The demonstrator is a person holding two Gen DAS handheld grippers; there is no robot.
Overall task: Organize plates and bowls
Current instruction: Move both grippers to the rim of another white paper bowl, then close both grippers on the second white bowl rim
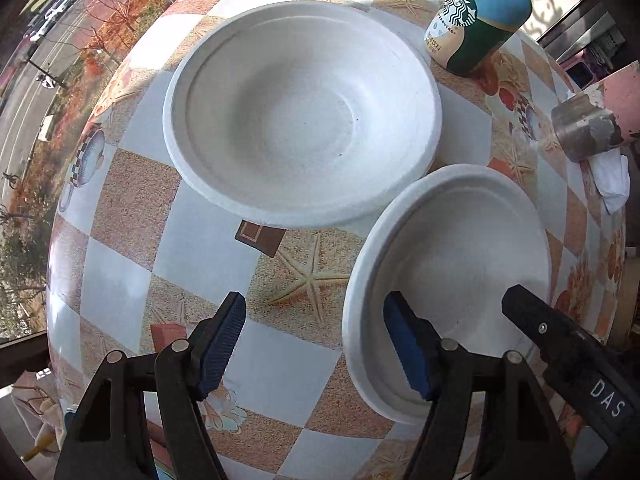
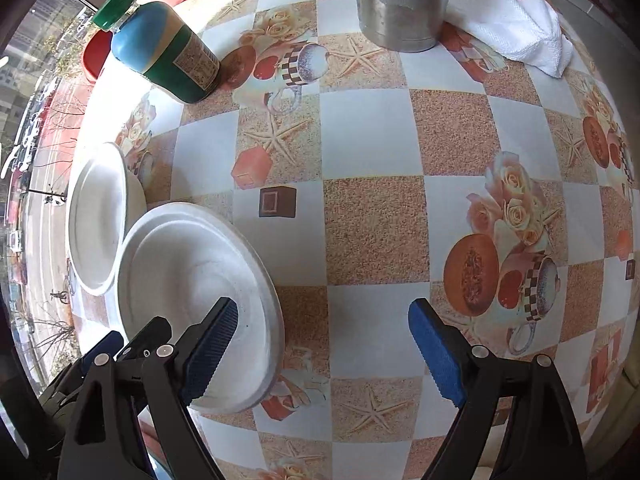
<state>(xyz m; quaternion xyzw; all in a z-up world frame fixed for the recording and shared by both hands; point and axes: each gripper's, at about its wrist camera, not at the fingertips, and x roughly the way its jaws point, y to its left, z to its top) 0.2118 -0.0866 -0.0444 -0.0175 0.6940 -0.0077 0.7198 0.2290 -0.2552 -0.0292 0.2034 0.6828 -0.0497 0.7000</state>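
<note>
1. Blue-padded left tool (image 1: 316,344) hangs nearest the lens, spread, one pad over the near bowl's (image 1: 452,280) hollow, the other outside its rim, pinching nothing.
2. Near bowl sits at five o'clock of the far bowl (image 1: 300,116), rims just beside each other on the table (image 1: 120,280).
3. Right tool (image 2: 320,356) is spread too, one pad over that same bowl's rim, empty.
4. Bottle (image 1: 476,20) stands at one o'clock.
5. Stacking looks not yet done; both bowls lie separate.
</note>
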